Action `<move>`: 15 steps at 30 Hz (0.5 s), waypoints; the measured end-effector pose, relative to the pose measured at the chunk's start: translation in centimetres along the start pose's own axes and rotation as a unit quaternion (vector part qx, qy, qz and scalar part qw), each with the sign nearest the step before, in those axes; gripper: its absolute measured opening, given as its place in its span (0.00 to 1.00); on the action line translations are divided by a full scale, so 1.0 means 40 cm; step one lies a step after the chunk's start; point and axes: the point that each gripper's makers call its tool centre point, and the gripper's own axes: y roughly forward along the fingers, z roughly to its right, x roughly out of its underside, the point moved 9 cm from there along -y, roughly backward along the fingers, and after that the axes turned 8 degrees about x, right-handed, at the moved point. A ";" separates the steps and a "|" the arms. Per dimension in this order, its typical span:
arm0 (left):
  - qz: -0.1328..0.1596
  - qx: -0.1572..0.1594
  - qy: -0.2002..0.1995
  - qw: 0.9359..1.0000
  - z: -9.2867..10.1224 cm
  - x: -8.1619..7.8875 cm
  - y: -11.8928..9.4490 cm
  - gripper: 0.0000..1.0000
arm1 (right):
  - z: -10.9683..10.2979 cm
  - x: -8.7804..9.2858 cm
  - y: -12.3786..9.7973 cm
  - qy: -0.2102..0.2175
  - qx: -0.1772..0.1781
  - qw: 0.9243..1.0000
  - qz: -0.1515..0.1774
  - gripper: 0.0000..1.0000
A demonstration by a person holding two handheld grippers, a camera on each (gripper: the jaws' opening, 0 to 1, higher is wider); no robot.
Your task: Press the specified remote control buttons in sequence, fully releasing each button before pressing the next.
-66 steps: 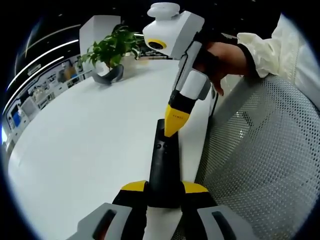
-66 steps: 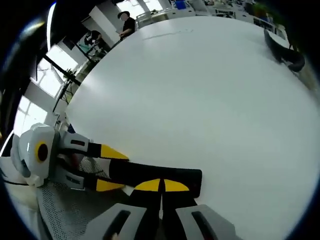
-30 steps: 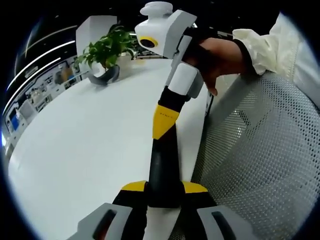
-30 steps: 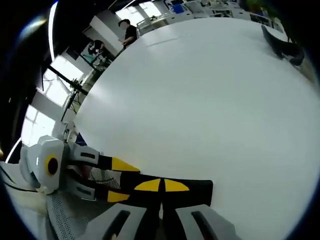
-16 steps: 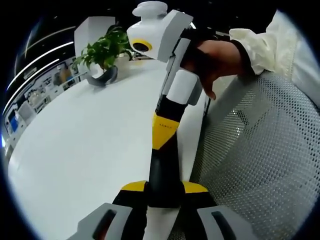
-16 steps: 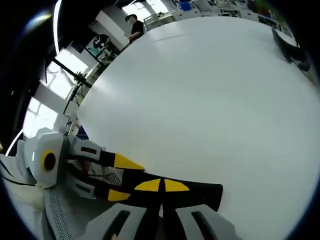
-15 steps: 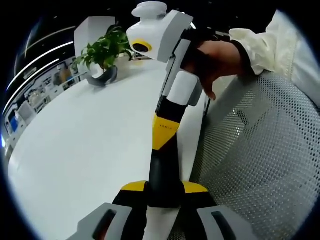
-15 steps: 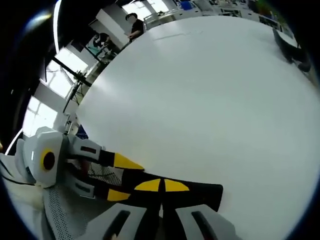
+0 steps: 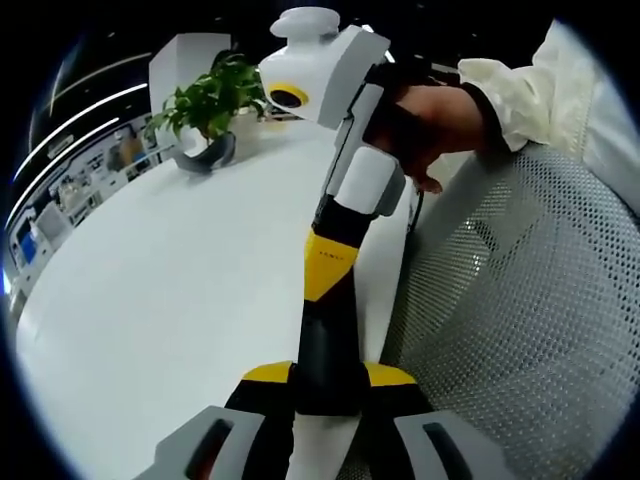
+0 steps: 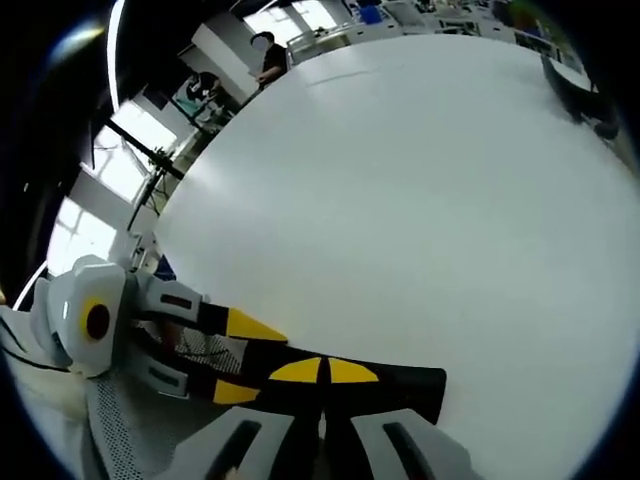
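Between the two yellow-tipped fingers of the left gripper (image 9: 328, 378), in the left gripper view: a long black remote control (image 9: 327, 345), clamped tight at its near end and sticking straight out ahead. Smooth and dark, with rounded edges. Buttons hard to make out from here. Coming down from above onto the far part of the remote: the right gripper (image 9: 327, 264), white and grey with a yellow tip, fingers pressed together into one point. Tip right against the remote, though cannot tell for sure that a button is pushed. Held by a hand (image 9: 430, 112) in a cream sleeve (image 9: 520, 85), cut off at the edge. Left of the fingers, a big smooth white table (image 9: 160, 280). Far ahead on it, a green leafy plant (image 9: 212, 95) in a dark curved holder. Right of the fingers, a grey mesh chair (image 9: 520, 330) full of tiny holes.

Low down in the right gripper view: the right gripper (image 10: 322, 372), its two yellow tips shut side by side, resting on the black remote control (image 10: 345, 385). Remote lying flat across, just past the fingertips, partly hidden behind them. To the left of the fingers, the left gripper (image 10: 235, 358), yellow tips on either side of the remote's end. Ahead of the fingers, the wide white table (image 10: 420, 200), plain and a bit shiny. Far off at its far edge, a person in dark clothes (image 10: 268, 58), small and blurry. Dark curved thing (image 10: 580, 100) at the far right, cut off.
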 end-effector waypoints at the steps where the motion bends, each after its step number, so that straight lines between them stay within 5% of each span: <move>1: 0.000 0.000 0.000 1.000 0.000 0.000 0.000 0.24 | -0.002 0.000 0.000 -0.003 0.002 1.000 0.001 0.00; 15: 0.002 -0.001 -0.001 1.000 -0.001 0.001 0.000 0.24 | -0.010 -0.011 0.013 -0.050 0.037 0.998 0.005 0.00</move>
